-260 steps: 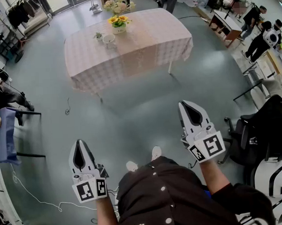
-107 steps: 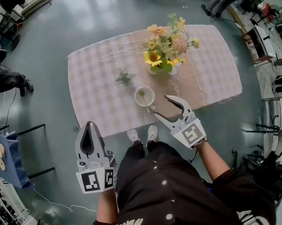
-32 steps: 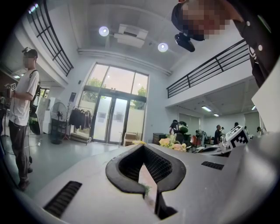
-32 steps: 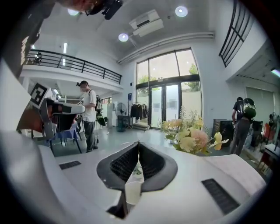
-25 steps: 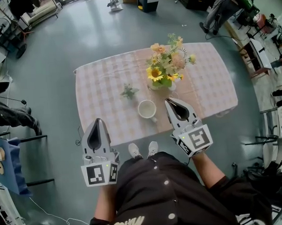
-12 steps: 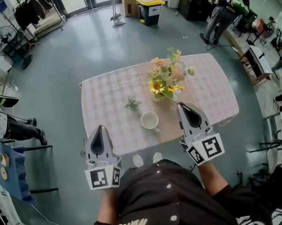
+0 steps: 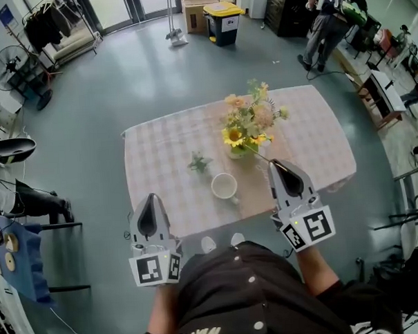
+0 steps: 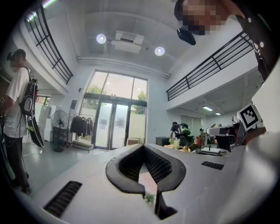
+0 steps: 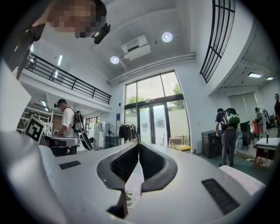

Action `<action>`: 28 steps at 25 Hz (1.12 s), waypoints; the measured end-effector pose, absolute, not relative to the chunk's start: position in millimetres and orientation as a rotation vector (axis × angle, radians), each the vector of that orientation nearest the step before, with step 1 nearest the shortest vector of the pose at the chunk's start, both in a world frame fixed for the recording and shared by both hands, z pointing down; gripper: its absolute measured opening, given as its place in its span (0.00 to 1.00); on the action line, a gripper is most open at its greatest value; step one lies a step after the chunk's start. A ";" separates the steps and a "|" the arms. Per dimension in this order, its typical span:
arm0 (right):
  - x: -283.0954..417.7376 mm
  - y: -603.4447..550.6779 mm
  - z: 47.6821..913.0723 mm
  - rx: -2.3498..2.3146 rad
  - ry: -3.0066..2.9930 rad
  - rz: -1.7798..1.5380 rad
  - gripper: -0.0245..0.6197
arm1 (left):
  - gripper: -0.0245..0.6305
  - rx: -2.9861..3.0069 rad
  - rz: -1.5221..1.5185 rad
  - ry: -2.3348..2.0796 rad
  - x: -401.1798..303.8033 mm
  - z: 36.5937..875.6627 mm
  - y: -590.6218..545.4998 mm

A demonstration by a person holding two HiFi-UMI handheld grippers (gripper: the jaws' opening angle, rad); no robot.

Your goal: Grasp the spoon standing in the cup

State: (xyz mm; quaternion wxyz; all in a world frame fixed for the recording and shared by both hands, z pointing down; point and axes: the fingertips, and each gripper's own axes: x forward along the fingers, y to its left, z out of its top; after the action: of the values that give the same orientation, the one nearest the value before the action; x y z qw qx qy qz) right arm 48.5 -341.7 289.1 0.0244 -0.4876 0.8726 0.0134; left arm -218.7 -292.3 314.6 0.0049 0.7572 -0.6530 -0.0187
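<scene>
Spoon now out of cup, beside flowers

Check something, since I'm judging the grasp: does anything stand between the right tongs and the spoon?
Nothing visible does. The right tongs are shut on the spoon itself, which sticks out from their tips toward the flowers, outside the cup.

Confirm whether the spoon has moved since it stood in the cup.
Yes: the spoon is out of the cup, off to its right, in the right tool.
</scene>
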 end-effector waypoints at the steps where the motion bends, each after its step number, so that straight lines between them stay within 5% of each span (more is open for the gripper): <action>1: 48.5 -342.3 289.4 -1.508 2.701 0.041 0.05 | 0.06 2.370 -0.058 -2.046 -219.1 314.5 -292.7; 28: 39.4 -348.2 288.6 -1.468 2.741 0.041 0.05 | 0.06 2.363 -0.048 -2.044 -218.0 314.8 -296.0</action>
State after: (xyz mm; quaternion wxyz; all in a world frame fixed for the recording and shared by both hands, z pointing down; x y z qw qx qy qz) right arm 39.4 -348.2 288.6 0.0158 -0.4720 0.8813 0.0131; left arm -218.0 -296.0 314.8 0.0087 0.7562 -0.6541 -0.0154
